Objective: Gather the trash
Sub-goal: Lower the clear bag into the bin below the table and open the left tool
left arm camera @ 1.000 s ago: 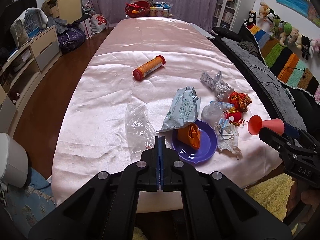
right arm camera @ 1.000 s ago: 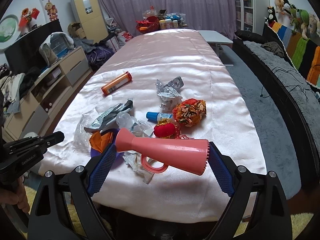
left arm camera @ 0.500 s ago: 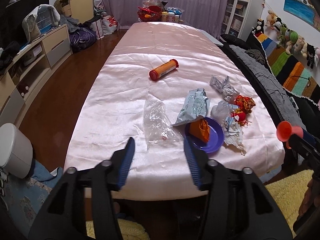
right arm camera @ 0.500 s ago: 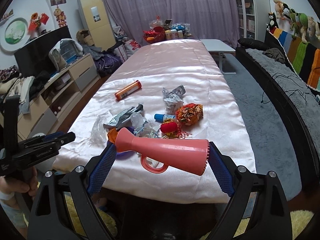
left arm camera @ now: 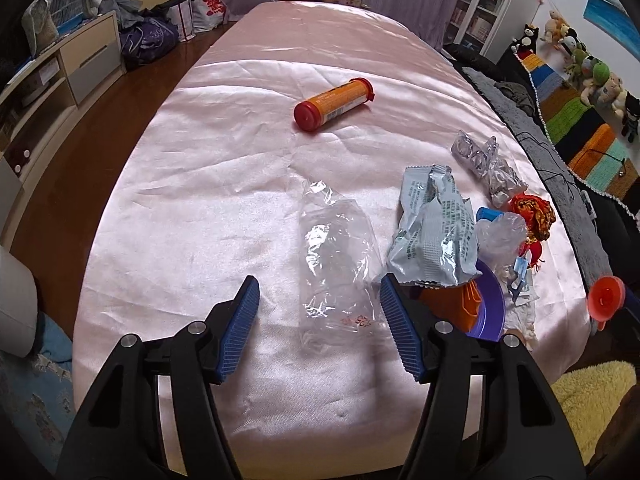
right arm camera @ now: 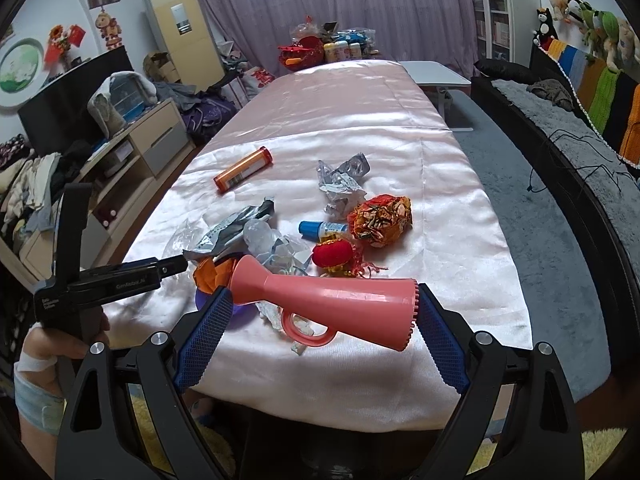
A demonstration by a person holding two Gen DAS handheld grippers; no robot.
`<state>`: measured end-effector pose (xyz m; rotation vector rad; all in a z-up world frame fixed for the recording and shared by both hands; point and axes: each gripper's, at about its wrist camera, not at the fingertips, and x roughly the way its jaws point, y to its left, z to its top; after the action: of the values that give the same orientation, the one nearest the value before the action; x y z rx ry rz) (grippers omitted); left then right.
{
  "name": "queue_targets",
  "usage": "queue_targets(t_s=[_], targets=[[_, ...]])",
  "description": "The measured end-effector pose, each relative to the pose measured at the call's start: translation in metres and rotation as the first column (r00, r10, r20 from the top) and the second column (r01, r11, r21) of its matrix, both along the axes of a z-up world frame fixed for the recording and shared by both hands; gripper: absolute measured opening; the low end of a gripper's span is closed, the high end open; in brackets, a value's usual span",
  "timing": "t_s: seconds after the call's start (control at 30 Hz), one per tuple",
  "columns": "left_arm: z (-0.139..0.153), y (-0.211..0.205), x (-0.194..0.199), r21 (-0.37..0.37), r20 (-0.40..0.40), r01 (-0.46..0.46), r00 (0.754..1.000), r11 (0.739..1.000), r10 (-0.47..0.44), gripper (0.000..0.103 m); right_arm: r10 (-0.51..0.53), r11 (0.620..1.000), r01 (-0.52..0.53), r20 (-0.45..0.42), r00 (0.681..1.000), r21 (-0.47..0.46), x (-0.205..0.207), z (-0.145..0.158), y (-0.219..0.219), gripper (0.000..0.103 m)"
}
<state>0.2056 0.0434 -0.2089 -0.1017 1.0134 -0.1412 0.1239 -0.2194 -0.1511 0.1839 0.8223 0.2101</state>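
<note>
My left gripper [left arm camera: 318, 294] is open and empty, low over the near end of the pink table, with a clear plastic bag [left arm camera: 336, 264] lying between its fingers. A silver-blue wrapper [left arm camera: 434, 236] lies just right of it, over a purple plate [left arm camera: 490, 308] with an orange wrapper [left arm camera: 466, 312]. My right gripper [right arm camera: 320, 308] is shut on a pink toy horn [right arm camera: 328, 300], held sideways above the table's near edge. The horn's mouth [left arm camera: 606, 298] shows at the right of the left wrist view. Crumpled foil [right arm camera: 340, 180], a red-gold wrapper ball [right arm camera: 380, 218] and a small blue bottle [right arm camera: 322, 229] lie beyond.
An orange tube [left arm camera: 334, 104] with a red cap lies further up the table [left arm camera: 200, 200]. A red pincushion-like ball [right arm camera: 332, 256] sits by the trash pile. Jars and a red basket [right arm camera: 308, 50] stand at the far end. A dark sofa [right arm camera: 560, 140] runs along the right, drawers [left arm camera: 60, 76] on the left.
My left gripper has opened from shut and moved forward and down over the clear plastic bag. My right gripper still holds the horn, nearly still.
</note>
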Motion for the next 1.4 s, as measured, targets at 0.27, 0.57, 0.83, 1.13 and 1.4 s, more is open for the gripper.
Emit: queue_targets(t_s=[0.27,0.57,0.83,1.13,1.4], targets=[[-0.001,-0.018,0.002,-0.064,-0.006,0.063,0.998,0.996,-0.064,0.021,-0.001,1.000,0.001,-0.008,1.000,0.018,-0.001,-0.003,-0.005,0.091],[0.027,-0.025,-0.030,0.036,0.059,0.040,0.997,0.999,-0.042,0.016,0.000,1.000,0.000,0.034,0.999,0.004,-0.016,0.013,-0.010,0.091],[0.064,-0.034,-0.103,0.037,0.122,0.068,0.990,0.997,-0.072,0.016,0.050,0.999,-0.048,0.075,0.996,-0.021,-0.050,0.029,-0.003,0.091],[0.037,-0.063,-0.168,-0.016,0.043,0.163,0.986,0.986,-0.162,0.016,0.077,0.995,-0.077,-0.002,0.997,-0.067,-0.087,0.002,-0.008,0.091],[-0.038,-0.081,-0.189,-0.028,-0.154,0.206,0.966,0.978,-0.207,0.016,0.121,0.990,-0.132,-0.202,0.972,-0.045,-0.097,-0.068,0.004,0.091]])
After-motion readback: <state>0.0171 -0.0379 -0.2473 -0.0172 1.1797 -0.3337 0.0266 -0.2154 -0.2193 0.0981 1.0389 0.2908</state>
